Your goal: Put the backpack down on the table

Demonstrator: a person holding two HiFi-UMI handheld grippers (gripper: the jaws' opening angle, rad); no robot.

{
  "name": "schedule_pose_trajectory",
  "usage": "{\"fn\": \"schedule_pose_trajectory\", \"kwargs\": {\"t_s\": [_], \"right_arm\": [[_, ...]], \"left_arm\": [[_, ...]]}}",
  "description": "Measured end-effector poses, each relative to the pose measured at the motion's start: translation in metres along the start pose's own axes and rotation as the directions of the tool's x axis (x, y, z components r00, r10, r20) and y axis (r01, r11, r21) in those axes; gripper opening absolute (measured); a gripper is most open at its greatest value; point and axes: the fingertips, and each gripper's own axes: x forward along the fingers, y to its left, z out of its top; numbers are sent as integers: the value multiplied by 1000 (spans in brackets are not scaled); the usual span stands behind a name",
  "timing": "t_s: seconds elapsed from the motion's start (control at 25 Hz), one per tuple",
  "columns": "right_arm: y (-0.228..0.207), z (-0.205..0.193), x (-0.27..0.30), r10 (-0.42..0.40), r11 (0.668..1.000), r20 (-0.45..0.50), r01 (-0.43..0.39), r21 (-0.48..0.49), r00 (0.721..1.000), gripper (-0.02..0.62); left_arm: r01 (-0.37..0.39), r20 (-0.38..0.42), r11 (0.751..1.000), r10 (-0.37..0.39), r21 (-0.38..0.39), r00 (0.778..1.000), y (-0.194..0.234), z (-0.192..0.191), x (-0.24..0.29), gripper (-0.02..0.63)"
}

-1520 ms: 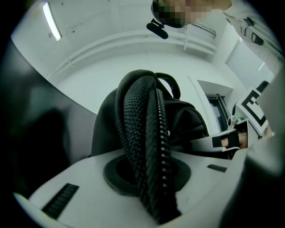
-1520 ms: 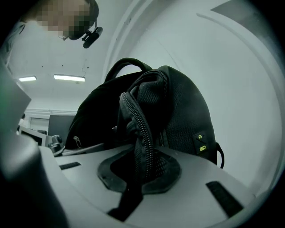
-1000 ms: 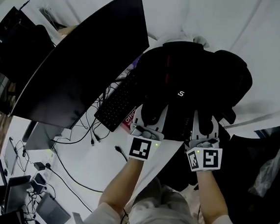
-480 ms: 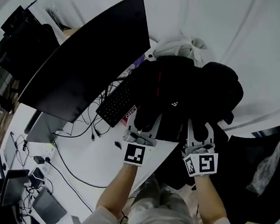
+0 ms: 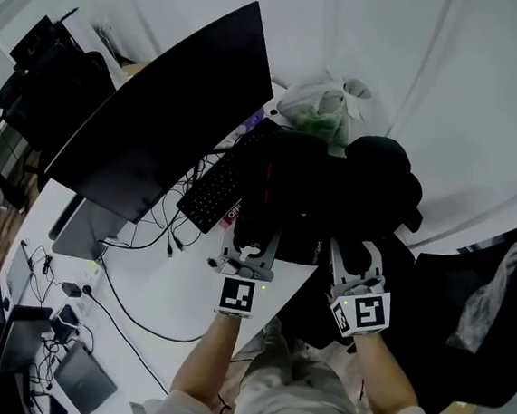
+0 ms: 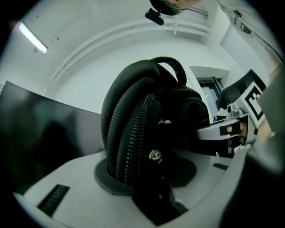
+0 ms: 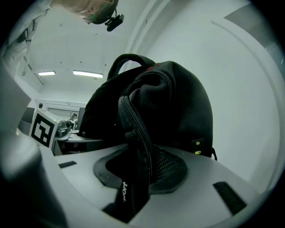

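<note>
Off the left tool's outer side, a dark monitor [image 5: 158, 119] and keyboard [image 5: 209, 197] sit on the bench [image 5: 168, 293]. Left tool [image 5: 257, 240]: jaws have just been opening and now stand slack, with a padded strap and zip of the backpack [image 5: 314, 193] between them, not pinched. The backpack stands upright straight ahead of both tools, apparently resting on the bench corner, carry loop [image 7: 127, 56] on top. Right tool [image 5: 356, 255]: jaws likewise just been opening, released, a zipped seam lying loose between them. Judgement: soft fabric that slumps, bulging so probably some weight, neither fragile nor slippery; best taken by the carry loop or padded straps, not loose panels. Its contents are not visible. Beyond the backpack from the tools, a translucent plastic bag [image 5: 327, 104] holds something greenish, unidentifiable.
</note>
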Motion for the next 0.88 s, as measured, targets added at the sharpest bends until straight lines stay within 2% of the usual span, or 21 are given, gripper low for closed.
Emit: {"fn": "schedule_pose_trajectory", "kwargs": {"t_s": [0.16, 0.68, 0.88], "right_arm": [[4, -3, -12, 19, 1000, -14, -19, -9, 1000, 112], [19, -18, -52, 126, 992, -70, -128, -19, 990, 130], [23, -25, -59, 146, 989, -83, -148, -16, 986, 158]], "left_arm": [[-11, -12, 999, 11, 36, 1000, -6, -7, -11, 163], [-92, -111, 995, 94, 22, 989, -25, -20, -51, 187], [-110, -140, 994, 113, 25, 984, -28, -27, -66, 209]]}}
